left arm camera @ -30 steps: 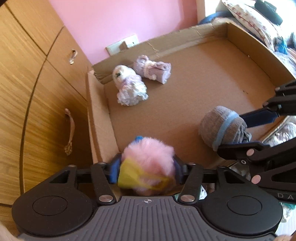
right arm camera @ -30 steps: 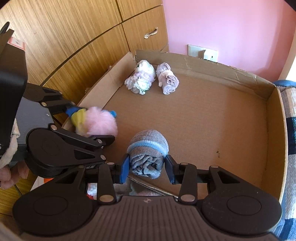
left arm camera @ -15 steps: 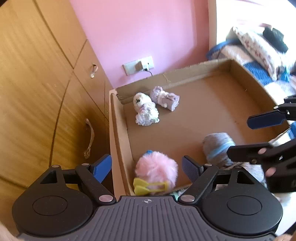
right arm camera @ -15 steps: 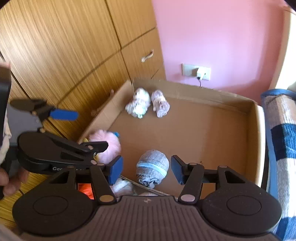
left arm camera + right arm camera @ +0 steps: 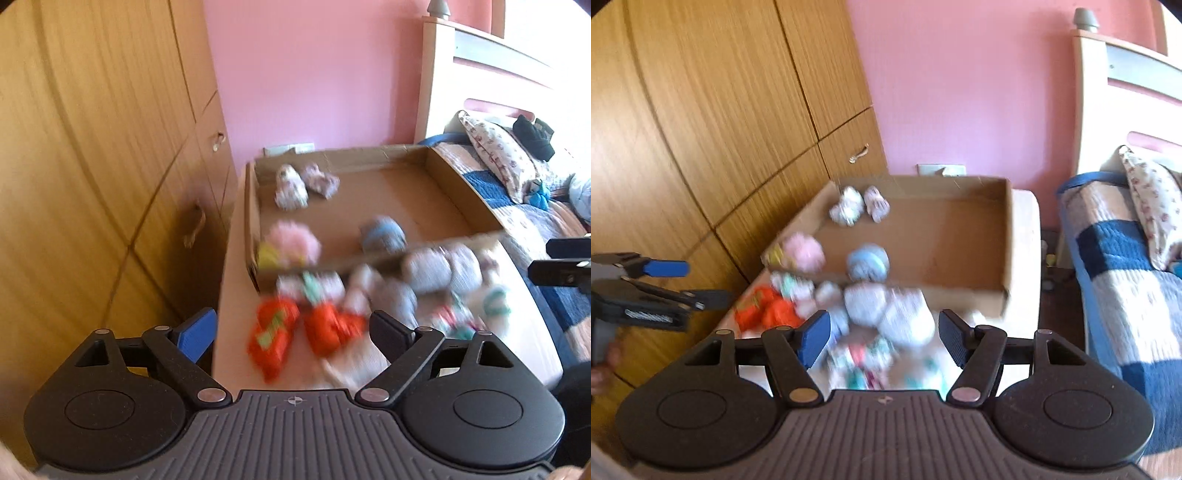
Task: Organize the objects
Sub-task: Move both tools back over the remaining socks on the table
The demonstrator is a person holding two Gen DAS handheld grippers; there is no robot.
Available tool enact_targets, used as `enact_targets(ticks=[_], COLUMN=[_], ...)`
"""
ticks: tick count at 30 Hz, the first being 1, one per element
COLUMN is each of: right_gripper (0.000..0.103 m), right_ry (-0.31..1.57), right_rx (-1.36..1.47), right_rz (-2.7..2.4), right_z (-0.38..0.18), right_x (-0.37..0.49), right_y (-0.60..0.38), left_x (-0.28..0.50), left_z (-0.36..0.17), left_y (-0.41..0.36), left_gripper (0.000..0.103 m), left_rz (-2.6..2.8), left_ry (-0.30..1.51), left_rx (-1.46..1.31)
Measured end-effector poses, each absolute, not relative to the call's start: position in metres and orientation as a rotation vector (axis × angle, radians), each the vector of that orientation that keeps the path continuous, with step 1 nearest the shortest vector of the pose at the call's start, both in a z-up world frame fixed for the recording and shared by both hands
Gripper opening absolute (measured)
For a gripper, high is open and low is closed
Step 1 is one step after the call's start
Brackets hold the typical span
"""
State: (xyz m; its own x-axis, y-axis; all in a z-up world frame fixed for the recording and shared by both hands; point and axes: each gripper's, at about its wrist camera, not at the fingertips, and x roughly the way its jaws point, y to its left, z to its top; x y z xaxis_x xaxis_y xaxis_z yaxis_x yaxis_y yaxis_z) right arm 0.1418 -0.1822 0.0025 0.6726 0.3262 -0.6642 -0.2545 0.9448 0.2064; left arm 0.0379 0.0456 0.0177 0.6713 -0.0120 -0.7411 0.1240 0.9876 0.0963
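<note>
A cardboard box (image 5: 399, 184) (image 5: 1004, 236) lies on a pale table. In it are a pink fluffy bundle (image 5: 293, 242) (image 5: 803, 251), a grey-blue rolled sock (image 5: 382, 234) (image 5: 868, 262) and two pale bundles (image 5: 303, 184) (image 5: 857, 203) at the far corner. A blurred pile of rolled socks lies in front of the box, with orange ones (image 5: 303, 332) (image 5: 764, 312) and grey ones (image 5: 439, 267) (image 5: 886, 314). My left gripper (image 5: 295, 334) is open and empty above the pile. My right gripper (image 5: 882, 338) is open and empty above it too.
Wooden wardrobe doors (image 5: 92, 166) (image 5: 720, 129) stand on the left. A bed with a blue and white quilt (image 5: 1126, 277) and a pillow (image 5: 498, 155) is on the right. A pink wall with a socket (image 5: 940, 170) is behind the box.
Both grippers opened, let go of the pink bundle and the grey-blue sock in the box, and pulled back and up. The pile in front of the box has come into view.
</note>
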Motion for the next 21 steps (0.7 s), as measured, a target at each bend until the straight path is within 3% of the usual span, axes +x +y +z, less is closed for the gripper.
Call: enact_targets(ticks=[7, 21], right_gripper=[0.061, 0.067], right_ry=[0.797, 0.788], right_rx=[0.054, 0.107], right_rz=[0.310, 0.261], right_z=[-0.039, -0.061], right_x=[0.116, 0.123], right_y=[-0.183, -0.187], left_x=[-0.010, -0.002], left_z=[-0.007, -0.061], left_y=[0.010, -0.016], left_gripper=[0.093, 0.086], left_rz=[-0.136, -0.182], left_ry=[0.810, 0.919], left_rx=[0.212, 0.254])
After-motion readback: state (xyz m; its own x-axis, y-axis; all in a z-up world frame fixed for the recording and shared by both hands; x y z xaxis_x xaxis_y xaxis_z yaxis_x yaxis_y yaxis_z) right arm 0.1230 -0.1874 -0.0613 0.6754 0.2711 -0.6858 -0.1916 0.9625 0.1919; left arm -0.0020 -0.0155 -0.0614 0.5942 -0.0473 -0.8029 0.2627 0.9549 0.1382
